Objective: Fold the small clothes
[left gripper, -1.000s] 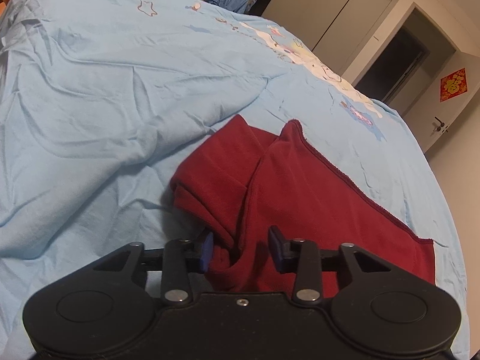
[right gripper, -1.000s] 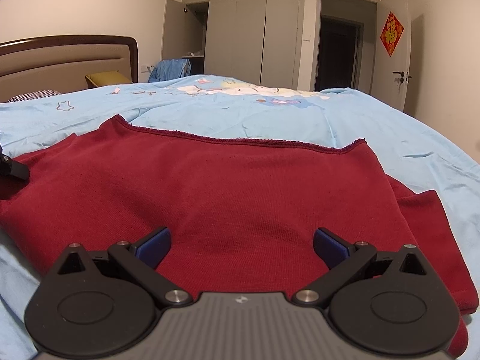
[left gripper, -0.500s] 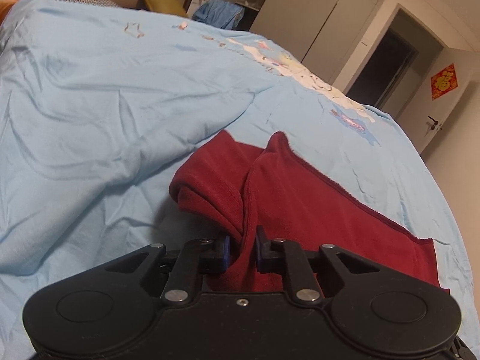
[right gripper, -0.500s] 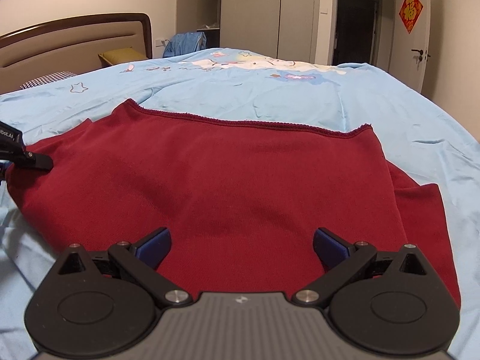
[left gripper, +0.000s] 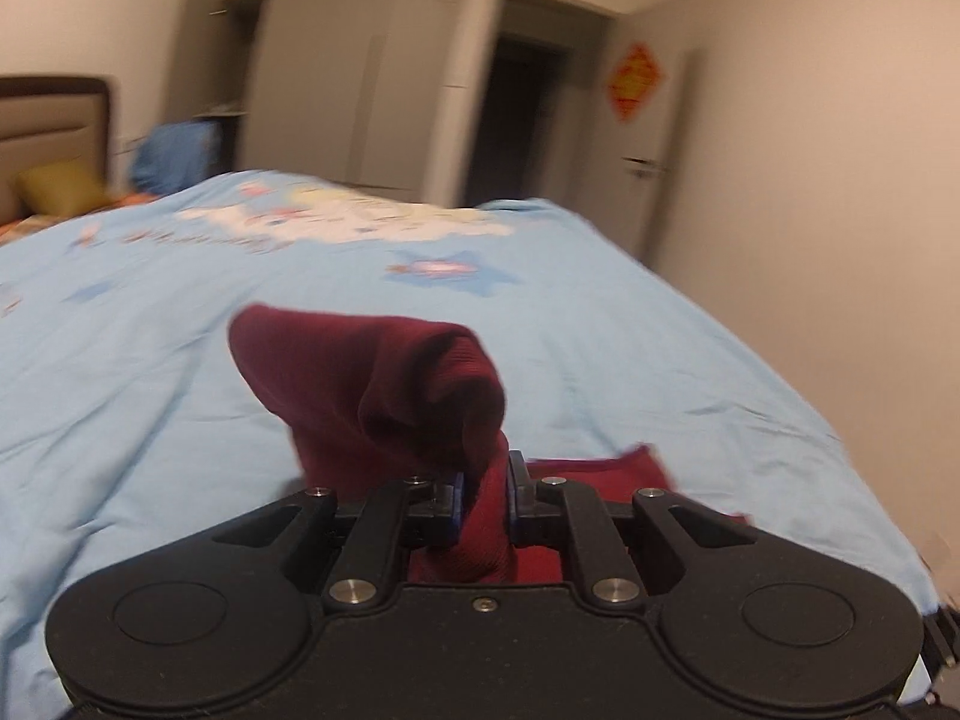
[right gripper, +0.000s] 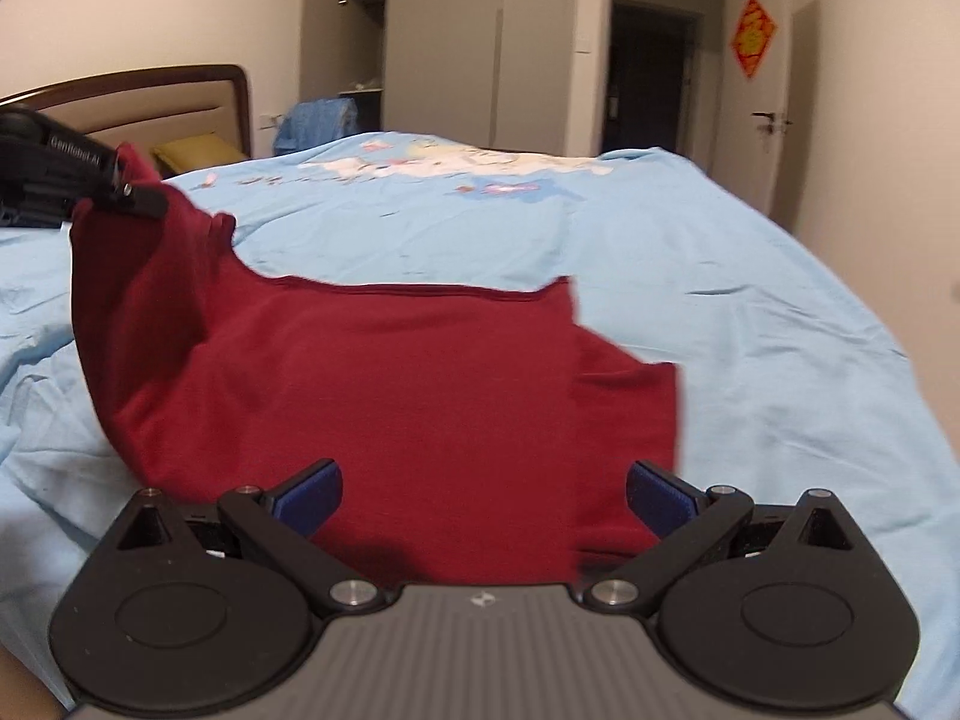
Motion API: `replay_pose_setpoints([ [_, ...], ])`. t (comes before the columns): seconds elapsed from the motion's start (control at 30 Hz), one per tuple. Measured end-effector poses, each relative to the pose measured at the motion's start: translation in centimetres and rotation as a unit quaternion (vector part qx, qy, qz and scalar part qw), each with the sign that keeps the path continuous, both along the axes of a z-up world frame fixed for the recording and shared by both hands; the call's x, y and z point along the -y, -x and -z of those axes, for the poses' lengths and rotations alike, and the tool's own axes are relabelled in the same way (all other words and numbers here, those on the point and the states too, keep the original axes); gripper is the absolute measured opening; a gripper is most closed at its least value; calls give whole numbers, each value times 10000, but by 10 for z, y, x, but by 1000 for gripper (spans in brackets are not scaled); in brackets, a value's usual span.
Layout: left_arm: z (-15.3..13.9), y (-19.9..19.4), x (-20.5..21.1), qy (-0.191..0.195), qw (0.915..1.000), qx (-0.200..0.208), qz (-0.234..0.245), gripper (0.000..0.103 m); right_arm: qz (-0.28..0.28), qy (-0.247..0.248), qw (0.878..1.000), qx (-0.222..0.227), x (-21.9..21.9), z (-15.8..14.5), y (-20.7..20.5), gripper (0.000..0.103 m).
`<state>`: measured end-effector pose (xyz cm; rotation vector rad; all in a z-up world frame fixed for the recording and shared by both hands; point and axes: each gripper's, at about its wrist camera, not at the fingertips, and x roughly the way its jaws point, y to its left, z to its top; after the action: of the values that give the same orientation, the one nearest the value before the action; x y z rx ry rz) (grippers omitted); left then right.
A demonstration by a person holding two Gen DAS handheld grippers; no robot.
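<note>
A dark red knit garment [right gripper: 390, 372] lies on the light blue bedspread [right gripper: 720, 312]. My left gripper [left gripper: 483, 495] is shut on a bunched fold of the garment [left gripper: 396, 396] and holds that part lifted off the bed. In the right wrist view the left gripper [right gripper: 129, 192] shows at the upper left, pulling the garment's left side up. My right gripper [right gripper: 483, 489] is open and empty, its blue pads [right gripper: 312, 489] low over the garment's near edge.
The bed has a brown headboard [right gripper: 156, 96] with a yellow pillow [right gripper: 192, 150] at the far left. Blue clothing [right gripper: 318, 120] hangs by an open wardrobe [right gripper: 444, 48]. A dark doorway [right gripper: 648, 72] and a door [right gripper: 762, 114] stand at the back right.
My left gripper closed on the garment's fold and has lifted it off the bed, turning toward the room's far wall. My right gripper stayed open over the near edge.
</note>
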<state>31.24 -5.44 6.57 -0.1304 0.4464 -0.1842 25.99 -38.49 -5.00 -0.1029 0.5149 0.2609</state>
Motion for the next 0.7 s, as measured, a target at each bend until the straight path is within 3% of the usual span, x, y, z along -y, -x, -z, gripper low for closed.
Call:
replay_pose_setpoints([
  [0.17,15,-5,72,-120,9940,-83,1083,13,767,129,9970,6,49,-4,13,103],
  [0.27,34,-5,103,-161,9886,-311,1467,13,1233,115,9922,-106,79,1,22,103],
  [0.47,65,1,130,-689,9820,-544,1671,17,1840,-148,9821,-364,125,11,35,103],
  [0.7,69,19,122,-705,9799,-641,1752,38,1861,-619,9792,-521,136,17,34,103],
])
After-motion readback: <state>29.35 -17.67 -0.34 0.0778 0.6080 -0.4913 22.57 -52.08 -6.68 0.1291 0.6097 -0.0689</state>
